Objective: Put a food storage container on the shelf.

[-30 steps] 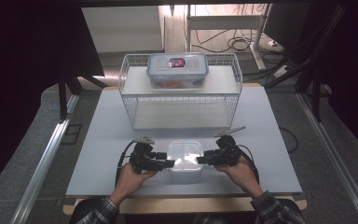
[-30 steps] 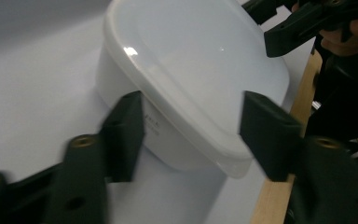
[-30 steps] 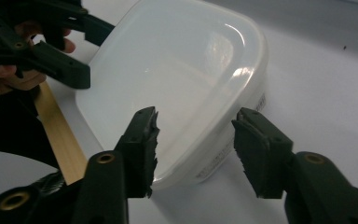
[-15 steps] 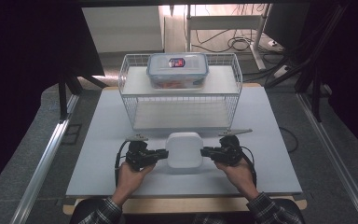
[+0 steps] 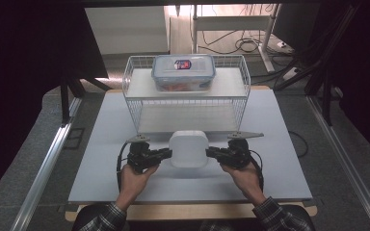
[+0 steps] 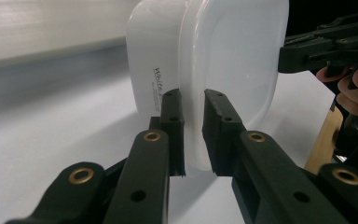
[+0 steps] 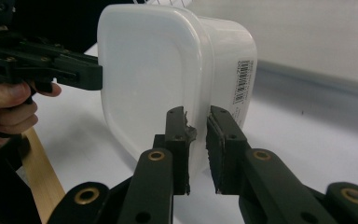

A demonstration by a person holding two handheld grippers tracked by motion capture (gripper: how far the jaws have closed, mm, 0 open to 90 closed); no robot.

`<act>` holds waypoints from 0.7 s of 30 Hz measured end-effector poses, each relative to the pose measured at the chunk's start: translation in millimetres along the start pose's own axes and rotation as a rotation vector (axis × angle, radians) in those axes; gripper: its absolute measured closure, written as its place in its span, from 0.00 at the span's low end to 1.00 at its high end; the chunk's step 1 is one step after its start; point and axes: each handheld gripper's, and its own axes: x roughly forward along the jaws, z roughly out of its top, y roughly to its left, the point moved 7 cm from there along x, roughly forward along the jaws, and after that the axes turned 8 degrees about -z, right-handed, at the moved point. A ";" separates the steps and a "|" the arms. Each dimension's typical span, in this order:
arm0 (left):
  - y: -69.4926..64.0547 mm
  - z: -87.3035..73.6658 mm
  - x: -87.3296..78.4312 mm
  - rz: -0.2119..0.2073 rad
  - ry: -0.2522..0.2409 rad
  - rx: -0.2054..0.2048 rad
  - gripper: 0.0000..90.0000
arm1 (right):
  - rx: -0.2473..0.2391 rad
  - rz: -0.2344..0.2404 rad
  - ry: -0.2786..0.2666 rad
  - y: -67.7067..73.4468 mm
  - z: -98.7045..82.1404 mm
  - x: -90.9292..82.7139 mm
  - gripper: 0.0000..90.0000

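- The white, rounded-square plastic container with its translucent lid [image 5: 188,148] is held up between the two tools, just above the pale grey counter [image 5: 96,159] and directly in front of the white wire basket rack [image 5: 135,113]. In the gripper views it is tipped on edge, with the lid facing the person.
- The left tool [image 6: 193,133] has its black jaws pressed onto the lid's rim at the container's left side; the rim sits pinched between them.
- The right tool [image 7: 196,140] does the same on the opposite side, its jaws clamped on the rim, with the barcode label on the container wall just beyond.
- In the high view the left tool [image 5: 163,154] and right tool [image 5: 211,153] flank the container at the same height, both hands level.
- On the rack's top shelf sits a clear rectangular lidded food box with a blue rim [image 5: 183,72]; the lower shelf behind the held container looks free.
- Step in hand, as I judge it: a two-handed carry of the container, probably towards the rack.
- The next move calls for both tools to travel together at equal speed and keep equal pressure, since each holds only a thin rim. The container should be levelled before it passes the rack's front wires, and released only once it rests flat.
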 end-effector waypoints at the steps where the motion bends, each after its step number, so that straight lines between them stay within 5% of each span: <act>1: -0.7 1.7 -1.1 0.003 -0.004 0.004 0.88 | -0.007 0.001 -0.012 1.1 3.9 -1.6 0.88; 21: -12.4 60.9 -29.7 0.052 -0.069 0.090 0.88 | -0.066 0.018 -0.119 10.8 63.5 -15.6 0.88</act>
